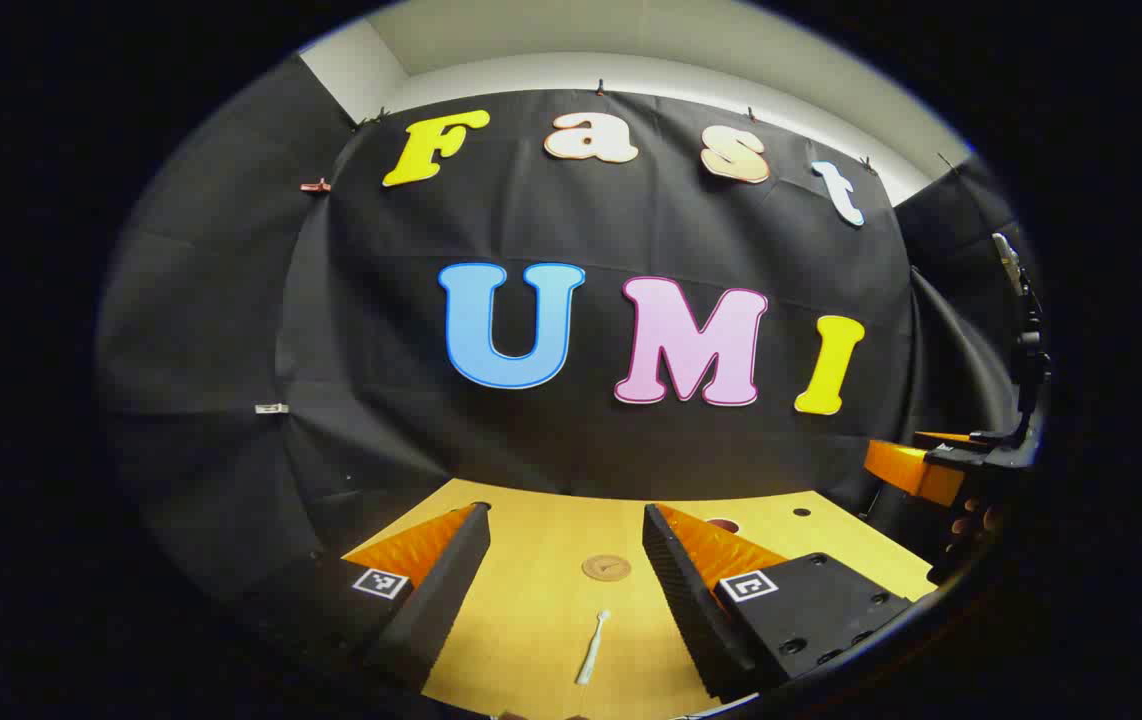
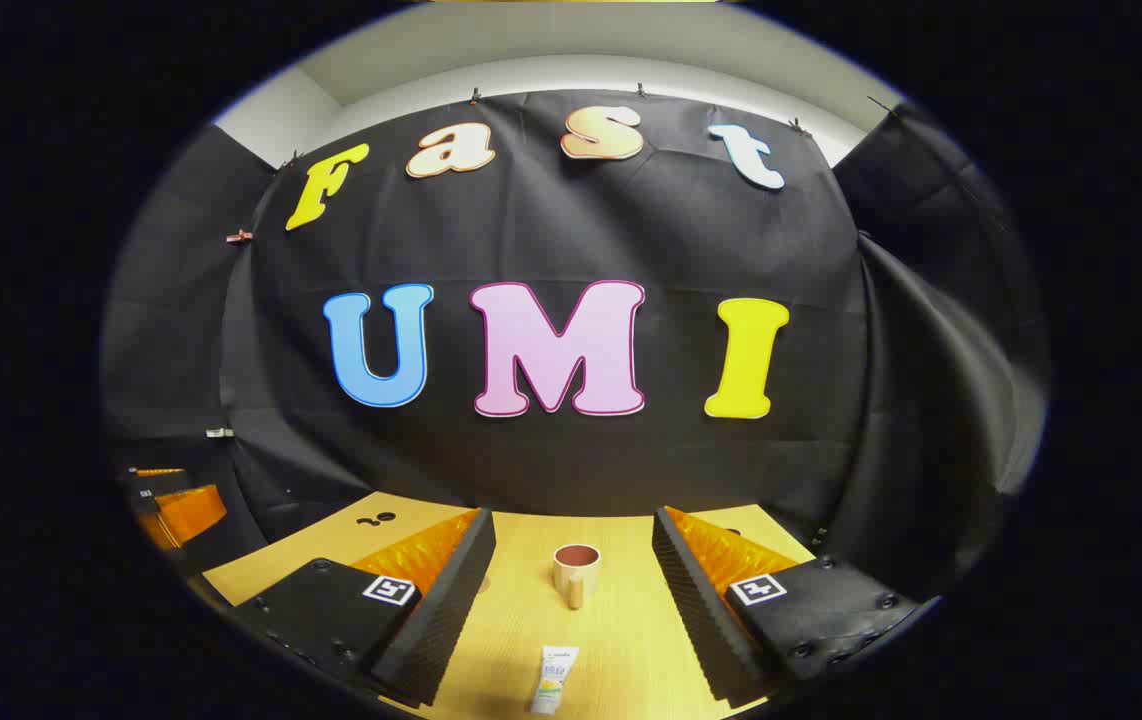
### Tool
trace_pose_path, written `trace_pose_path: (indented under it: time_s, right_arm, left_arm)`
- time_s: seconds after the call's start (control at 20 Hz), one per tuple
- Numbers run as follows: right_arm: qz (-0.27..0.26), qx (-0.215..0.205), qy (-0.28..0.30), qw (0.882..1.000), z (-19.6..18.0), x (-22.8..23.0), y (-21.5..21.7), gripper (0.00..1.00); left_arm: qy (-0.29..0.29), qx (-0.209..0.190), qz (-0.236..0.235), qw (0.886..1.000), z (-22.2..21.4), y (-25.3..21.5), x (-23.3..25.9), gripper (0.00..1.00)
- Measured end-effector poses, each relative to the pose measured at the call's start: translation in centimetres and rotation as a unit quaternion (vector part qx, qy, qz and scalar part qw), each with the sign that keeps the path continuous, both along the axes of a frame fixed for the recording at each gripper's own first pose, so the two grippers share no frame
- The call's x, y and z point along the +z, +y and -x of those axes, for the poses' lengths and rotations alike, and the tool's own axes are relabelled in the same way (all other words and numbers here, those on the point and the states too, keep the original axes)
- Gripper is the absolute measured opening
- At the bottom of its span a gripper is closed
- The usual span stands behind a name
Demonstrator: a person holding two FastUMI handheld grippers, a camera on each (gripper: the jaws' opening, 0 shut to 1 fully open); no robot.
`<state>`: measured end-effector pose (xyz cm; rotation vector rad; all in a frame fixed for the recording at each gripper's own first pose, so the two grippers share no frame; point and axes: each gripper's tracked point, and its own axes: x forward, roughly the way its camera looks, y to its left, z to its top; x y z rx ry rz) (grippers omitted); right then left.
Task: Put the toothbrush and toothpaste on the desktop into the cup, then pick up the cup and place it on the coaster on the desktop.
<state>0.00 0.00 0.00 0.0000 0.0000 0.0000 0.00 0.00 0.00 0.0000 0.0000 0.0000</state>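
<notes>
Two views, and I take the left gripper view first: my left gripper (image 1: 566,580) hangs above the desktop (image 1: 541,620) with its fingers spread wide apart and nothing between them. The toothbrush (image 1: 592,648) lies flat in the gap, toward six o'clock, its length running roughly along my line of sight, which I judge suits a straight descent onto the handle. Past it, toward twelve o'clock, sits the round coaster (image 1: 606,568), bare, waiting for the cup. At three o'clock, well off, I glimpse the other gripper and the fingers of the hand carrying it. In the right gripper view, my right gripper (image 2: 571,590) is likewise open and empty, raised over the desktop. The toothpaste (image 2: 553,680) lies flat near six o'clock, between my fingers, cap end nearest me as far as I can tell. Ahead at twelve o'clock stands the cup (image 2: 576,572), upright, mouth open, handle turned toward me, apart from the tube. Each tool seems lined up on its own item, so I judge the pickup has not yet begun.
</notes>
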Motion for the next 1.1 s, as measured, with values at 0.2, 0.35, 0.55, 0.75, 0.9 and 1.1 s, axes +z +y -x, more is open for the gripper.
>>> trace_pose_path:
  time_s: [0.2,0.35,0.55,0.75,0.9,1.1]
  right_arm:
    - [-0.002,0.007,0.019,1.0,-1.2,-1.4,-0.6,0.96]
    - [0.002,0.015,0.027,1.0,-1.6,-2.0,-0.5,0.96]
    - [0.004,0.024,0.036,0.999,-2.0,-2.6,0.1,0.97]
    - [-0.001,0.029,0.054,0.998,-2.2,-3.9,0.5,0.97]
    - [-0.01,0.027,0.069,0.997,-2.3,-4.8,0.6,0.97]
    - [-0.011,0.021,0.095,0.995,-2.2,-6.2,0.6,0.97]
  left_arm:
    - [0.012,-0.021,-0.004,1.0,-2.4,-2.0,-0.9,0.97]
    - [0.021,-0.029,-0.006,0.999,-3.4,-2.9,-1.5,0.97]
    - [0.03,-0.033,-0.018,0.999,-4.0,-3.2,-2.2,0.97]
    - [0.038,-0.035,-0.022,0.998,-4.3,-3.3,-2.5,0.97]
    - [0.043,-0.036,-0.026,0.998,-4.4,-3.4,-3.0,0.97]
    - [0.05,-0.038,-0.028,0.998,-4.6,-3.4,-3.4,0.97]
